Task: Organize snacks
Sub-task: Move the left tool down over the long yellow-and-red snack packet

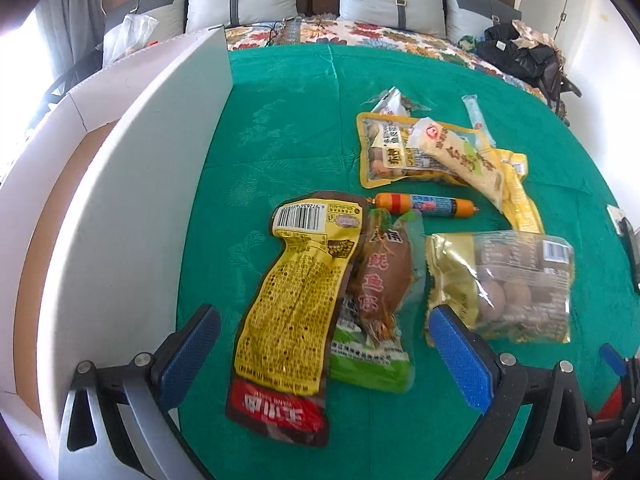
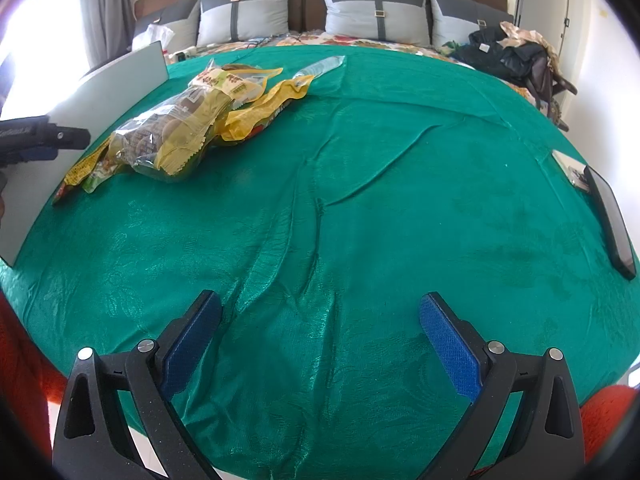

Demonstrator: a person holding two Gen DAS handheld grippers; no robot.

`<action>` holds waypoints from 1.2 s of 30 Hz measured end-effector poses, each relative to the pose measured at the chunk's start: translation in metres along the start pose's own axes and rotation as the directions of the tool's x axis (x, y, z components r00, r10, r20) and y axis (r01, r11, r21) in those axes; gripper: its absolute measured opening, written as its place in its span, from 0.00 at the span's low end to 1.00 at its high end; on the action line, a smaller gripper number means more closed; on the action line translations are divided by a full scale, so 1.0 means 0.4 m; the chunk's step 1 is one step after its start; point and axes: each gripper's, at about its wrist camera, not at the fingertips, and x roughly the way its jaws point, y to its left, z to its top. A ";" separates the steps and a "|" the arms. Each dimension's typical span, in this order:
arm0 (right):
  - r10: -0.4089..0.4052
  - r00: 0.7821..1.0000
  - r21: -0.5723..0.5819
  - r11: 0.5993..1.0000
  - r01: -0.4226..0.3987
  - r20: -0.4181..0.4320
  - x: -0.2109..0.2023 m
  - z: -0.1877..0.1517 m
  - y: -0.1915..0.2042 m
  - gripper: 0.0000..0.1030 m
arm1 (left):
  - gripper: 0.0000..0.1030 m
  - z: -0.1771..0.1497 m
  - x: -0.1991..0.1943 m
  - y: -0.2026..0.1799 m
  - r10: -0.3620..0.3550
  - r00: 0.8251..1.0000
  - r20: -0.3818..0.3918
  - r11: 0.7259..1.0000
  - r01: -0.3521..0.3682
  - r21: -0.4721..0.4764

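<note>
Several snack packs lie on the green cloth [image 1: 280,128]. My left gripper [image 1: 320,344] hangs open above a long yellow pack with a red end [image 1: 288,312] and a brown dried-squid pack [image 1: 380,292]. To the right lies a clear bag of brown eggs [image 1: 508,284]. Farther off are an orange sausage stick [image 1: 424,205], a yellow-rimmed pack [image 1: 392,152] and a cream pack [image 1: 460,156] on top of it. My right gripper [image 2: 320,340] is open over bare cloth, with the snack pile [image 2: 180,132] far to its upper left.
A white box [image 1: 132,184] with a brown inside stands along the left side of the cloth. A dark phone [image 2: 612,220] lies at the right edge. Behind are grey pillows [image 1: 248,4] and a heap of dark clothes [image 1: 516,52].
</note>
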 end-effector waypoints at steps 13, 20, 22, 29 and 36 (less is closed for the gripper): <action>0.004 1.000 -0.005 1.000 -0.004 -0.002 0.006 0.003 -0.001 0.98 | 0.49 -0.170 -0.063 -0.006 -0.104 0.993 -0.055 0.994 0.102 -0.027; 0.004 1.000 -0.005 1.000 -0.004 -0.001 0.006 0.002 -0.001 0.98 | 0.87 -0.188 -0.095 -0.040 -0.024 0.999 -0.031 0.999 0.024 0.024; 0.004 1.000 -0.005 1.000 -0.004 -0.001 0.007 0.003 -0.001 0.98 | 0.89 -0.173 -0.077 -0.044 0.003 0.999 -0.039 0.999 -0.001 0.052; 0.005 1.000 -0.006 1.000 -0.005 0.000 0.006 0.001 -0.001 0.98 | 1.00 -0.202 -0.025 -0.023 0.023 0.997 -0.068 1.000 -0.023 0.009; 0.004 1.000 -0.005 1.000 -0.004 0.000 0.007 0.002 -0.001 0.98 | 1.00 -0.215 -0.029 -0.021 0.015 0.999 -0.033 0.999 -0.014 0.034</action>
